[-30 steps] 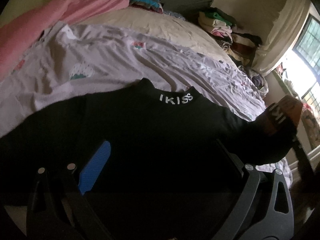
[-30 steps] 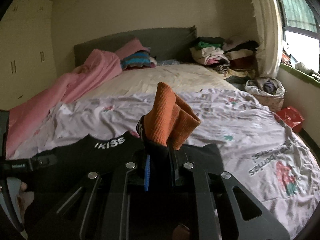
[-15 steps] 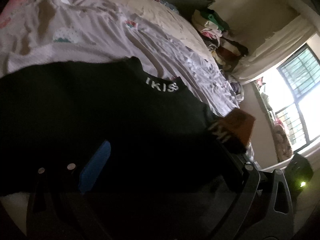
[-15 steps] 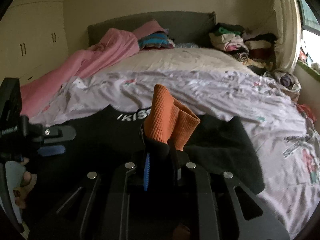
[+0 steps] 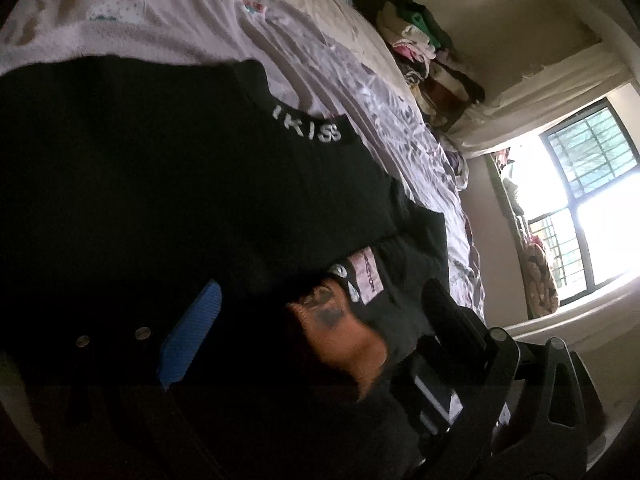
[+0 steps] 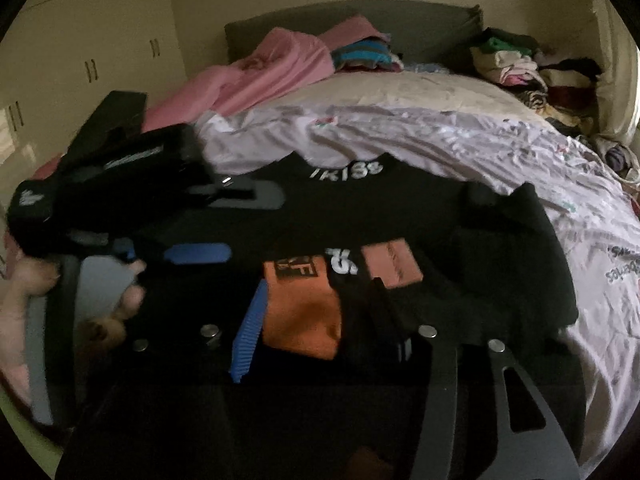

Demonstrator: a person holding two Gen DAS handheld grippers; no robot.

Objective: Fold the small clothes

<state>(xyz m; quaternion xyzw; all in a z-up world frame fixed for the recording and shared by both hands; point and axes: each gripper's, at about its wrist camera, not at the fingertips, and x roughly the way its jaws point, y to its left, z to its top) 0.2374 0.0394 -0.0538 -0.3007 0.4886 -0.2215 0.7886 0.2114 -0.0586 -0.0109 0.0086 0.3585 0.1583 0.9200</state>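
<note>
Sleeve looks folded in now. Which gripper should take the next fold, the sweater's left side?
Left, probably. The left gripper is open over the black sweater on that unfolded side, with nothing between its fingers. The right gripper is only now opening around the orange cuff.

I see the shirt (image 6: 360, 216) lying flat on the bed sheet (image 6: 460, 144). Its sleeve cuff (image 6: 304, 312) lies folded on top of it, near me. A blanket (image 6: 272, 68) lies behind on the left, and a clothes pile (image 6: 516, 64) behind on the right.
</note>
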